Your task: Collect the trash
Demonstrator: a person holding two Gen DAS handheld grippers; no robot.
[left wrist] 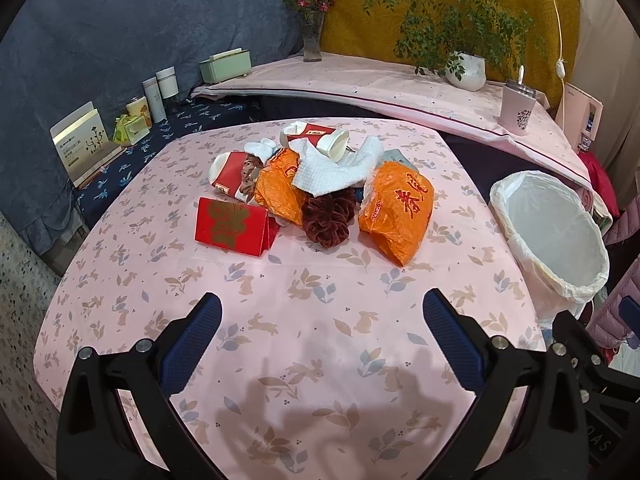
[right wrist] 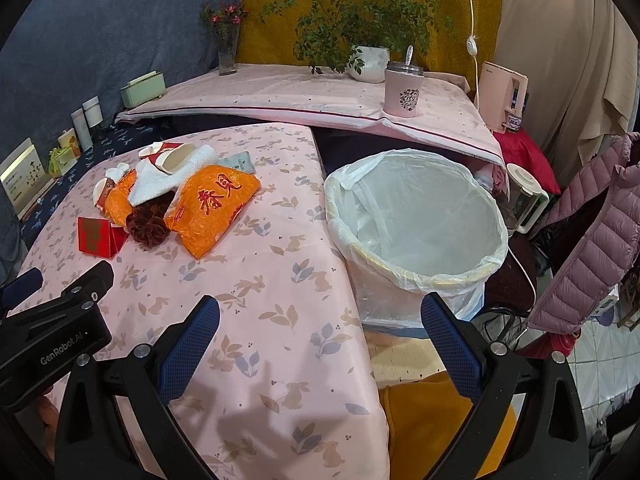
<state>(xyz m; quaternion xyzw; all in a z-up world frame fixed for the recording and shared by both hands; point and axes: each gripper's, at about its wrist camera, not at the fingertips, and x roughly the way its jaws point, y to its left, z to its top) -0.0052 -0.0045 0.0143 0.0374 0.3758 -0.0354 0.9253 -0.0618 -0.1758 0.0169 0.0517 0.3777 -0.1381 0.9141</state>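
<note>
Nothing collected yet — the bin [right wrist: 416,232] at three o'clock looks empty, and the trash pile [left wrist: 320,188] sits on the table [left wrist: 280,340] at twelve. Left gripper [left wrist: 322,316] and right gripper [right wrist: 320,316] — jaws spread, holding nothing.

Pink-clothed table [left wrist: 304,312], seemingly heaped trash [left wrist: 320,192]

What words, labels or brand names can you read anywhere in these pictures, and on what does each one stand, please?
"GenRobot.AI": white print on the black body of the left claw.
Red Chinese characters on the orange bag: large, but I cannot read them with certainty.
Gold design on the red box: not readable as words.
Print on the paper cups, the standing card and the white appliance: too small or blurred.
</note>
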